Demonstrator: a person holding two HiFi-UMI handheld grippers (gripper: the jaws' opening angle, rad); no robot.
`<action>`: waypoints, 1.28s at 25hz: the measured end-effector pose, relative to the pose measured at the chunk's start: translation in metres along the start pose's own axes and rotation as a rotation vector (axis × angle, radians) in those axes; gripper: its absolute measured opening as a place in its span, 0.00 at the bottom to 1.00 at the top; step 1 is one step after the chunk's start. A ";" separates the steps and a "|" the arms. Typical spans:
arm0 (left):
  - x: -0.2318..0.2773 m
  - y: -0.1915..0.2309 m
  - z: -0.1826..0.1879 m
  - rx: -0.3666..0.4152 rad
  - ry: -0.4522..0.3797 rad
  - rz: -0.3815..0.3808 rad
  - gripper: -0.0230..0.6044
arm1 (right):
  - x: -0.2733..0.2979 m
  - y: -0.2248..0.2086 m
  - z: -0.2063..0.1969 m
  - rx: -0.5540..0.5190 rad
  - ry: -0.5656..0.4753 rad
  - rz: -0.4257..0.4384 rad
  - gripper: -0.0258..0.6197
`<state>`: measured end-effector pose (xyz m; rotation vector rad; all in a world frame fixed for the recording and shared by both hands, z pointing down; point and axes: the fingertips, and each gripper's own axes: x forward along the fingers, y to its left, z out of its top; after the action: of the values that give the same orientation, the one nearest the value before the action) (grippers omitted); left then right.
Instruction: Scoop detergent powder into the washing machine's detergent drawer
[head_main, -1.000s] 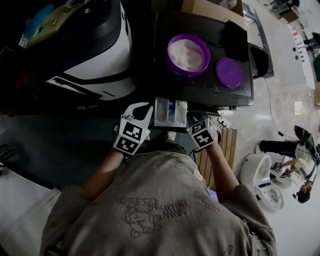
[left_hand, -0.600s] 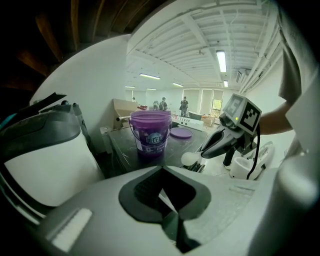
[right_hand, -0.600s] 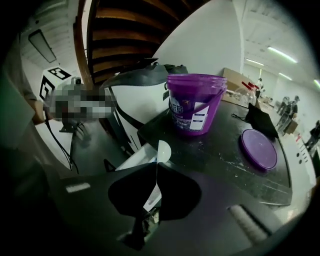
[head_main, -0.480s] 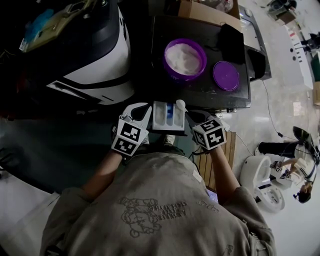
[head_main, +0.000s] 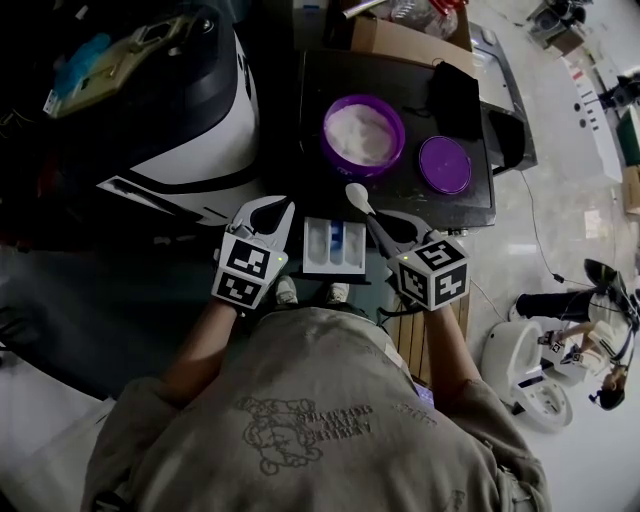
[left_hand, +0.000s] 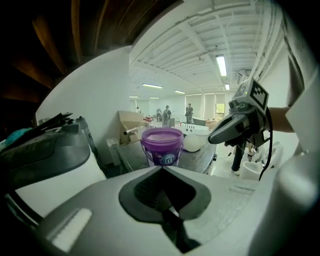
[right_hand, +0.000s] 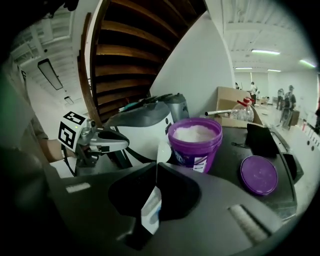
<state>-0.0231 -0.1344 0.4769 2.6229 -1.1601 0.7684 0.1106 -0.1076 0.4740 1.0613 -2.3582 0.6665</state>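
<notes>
The left gripper (head_main: 275, 210) sits at centre left of the head view, just left of the detergent drawer (head_main: 334, 246). Its own view shows its fingers (left_hand: 150, 172) pressed together with nothing between them. The right gripper (head_main: 385, 226) is just right of the drawer, and its fingers (right_hand: 172, 172) are clamped on the thin handle of a white scoop (head_main: 357, 196). The handle stands edge-on in the gap. In the head view the scoop's bowl lies beyond the drawer's upper right corner, between the drawer and the purple tub (head_main: 363, 135). Whether it carries powder cannot be told.

The drawer is white with a blue part in its middle compartment, and it sticks out from the near edge of the dark bench (head_main: 470, 200). The tub stands open on the bench, filled with white powder (head_main: 362, 130), and its purple lid (head_main: 444, 163) lies flat just to its right. A white and black appliance (head_main: 200, 130) fills the upper left, and a cardboard box (head_main: 400, 40) sits behind the bench at the top.
</notes>
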 end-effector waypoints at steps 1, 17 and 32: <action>-0.002 0.003 0.006 0.002 -0.009 0.005 0.04 | -0.002 0.000 0.008 0.003 -0.018 0.000 0.09; -0.041 0.031 0.106 0.060 -0.208 0.097 0.04 | -0.056 0.003 0.114 0.038 -0.349 -0.020 0.09; -0.081 0.026 0.165 0.096 -0.346 0.122 0.04 | -0.122 -0.001 0.178 -0.095 -0.587 -0.126 0.09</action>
<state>-0.0240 -0.1580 0.2927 2.8674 -1.4121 0.4052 0.1460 -0.1472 0.2652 1.5047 -2.7331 0.2034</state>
